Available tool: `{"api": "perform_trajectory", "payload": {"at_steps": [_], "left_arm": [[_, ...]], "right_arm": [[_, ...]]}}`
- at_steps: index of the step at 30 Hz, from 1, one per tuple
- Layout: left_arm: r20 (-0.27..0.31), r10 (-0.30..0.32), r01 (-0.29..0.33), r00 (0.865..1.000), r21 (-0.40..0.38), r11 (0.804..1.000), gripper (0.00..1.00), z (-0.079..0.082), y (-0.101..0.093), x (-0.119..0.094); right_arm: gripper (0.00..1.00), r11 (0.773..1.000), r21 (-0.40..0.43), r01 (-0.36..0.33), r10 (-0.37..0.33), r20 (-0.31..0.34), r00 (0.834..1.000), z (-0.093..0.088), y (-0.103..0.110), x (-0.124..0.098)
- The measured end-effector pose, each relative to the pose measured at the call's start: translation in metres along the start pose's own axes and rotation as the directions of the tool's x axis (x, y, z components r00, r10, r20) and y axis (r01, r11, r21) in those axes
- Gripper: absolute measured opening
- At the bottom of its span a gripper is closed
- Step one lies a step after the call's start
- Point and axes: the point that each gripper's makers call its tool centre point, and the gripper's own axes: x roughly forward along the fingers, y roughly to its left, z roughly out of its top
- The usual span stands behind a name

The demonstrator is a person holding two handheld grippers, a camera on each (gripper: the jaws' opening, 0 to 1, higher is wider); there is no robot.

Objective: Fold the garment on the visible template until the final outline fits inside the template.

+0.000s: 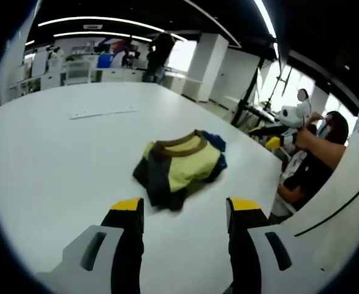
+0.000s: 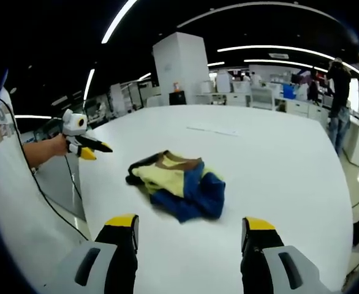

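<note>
1. My left gripper (image 1: 182, 211) has its jaws spread wide with nothing between them; the yellow tips hang over bare white table (image 1: 57, 165).
2. My right gripper (image 2: 190, 225) is likewise wide open and holding nothing, above the same table.
3. The shirt (image 1: 179, 165) lies bunched in a loose heap near the middle of the table, yellow panel up, brown collar toward the far side, blue and dark parts tucked around it. I can't make out any template outline under or around it.
4. In the left gripper view the shirt sits at 12 o'clock from the jaws, near but apart from the tips, its long axis running roughly 8 to 2 o'clock.
5. In the right gripper view it lies at 12 o'clock, slightly toward 11, blue part nearest the jaws. The left gripper shows there too, at 9 o'clock off the table edge, held in a hand.
6. I judge both grippers about equally near; folding looks unfinished, and the next reach is straight ahead from either side.
</note>
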Motion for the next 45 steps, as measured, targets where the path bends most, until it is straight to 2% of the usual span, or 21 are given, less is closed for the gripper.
{"api": "perform_trajectory", "payload": {"at_steps": [12, 21, 33, 39, 45], "left_arm": [[0.005, 0.012, -0.012, 1.0, -0.012, 1.0, 0.47, 0.001, 0.01, 0.005], [0.017, 0.017, -0.017, 1.0, -0.03, 0.999, 0.43, 0.004, 0.017, 0.014], [0.002, 0.016, -0.016, 1.0, -0.039, 0.999, 0.38, 0.003, 0.021, 0.026], [-0.004, 0.013, -0.013, 1.0, -0.04, 0.999, 0.36, 0.003, 0.023, 0.035], [-0.024, 0.017, -0.018, 1.0, -0.053, 0.998, 0.33, -0.004, 0.029, 0.044]], "right_arm": [[0.52, 0.999, -0.024, -0.031, 0.03, -0.019, 0.999, 0.0, 0.001, 0.02], [0.42, 0.999, -0.017, -0.051, 0.051, -0.024, 0.998, 0.001, 0.002, 0.034], [0.27, 0.998, -0.001, -0.066, 0.066, -0.022, 0.998, 0.002, -0.001, 0.048], [0.22, 0.997, 0.021, -0.079, 0.079, -0.01, 0.997, 0.006, -0.003, 0.055], [0.2, 0.996, 0.034, -0.082, 0.082, -0.002, 0.997, 0.009, -0.007, 0.061]]}}
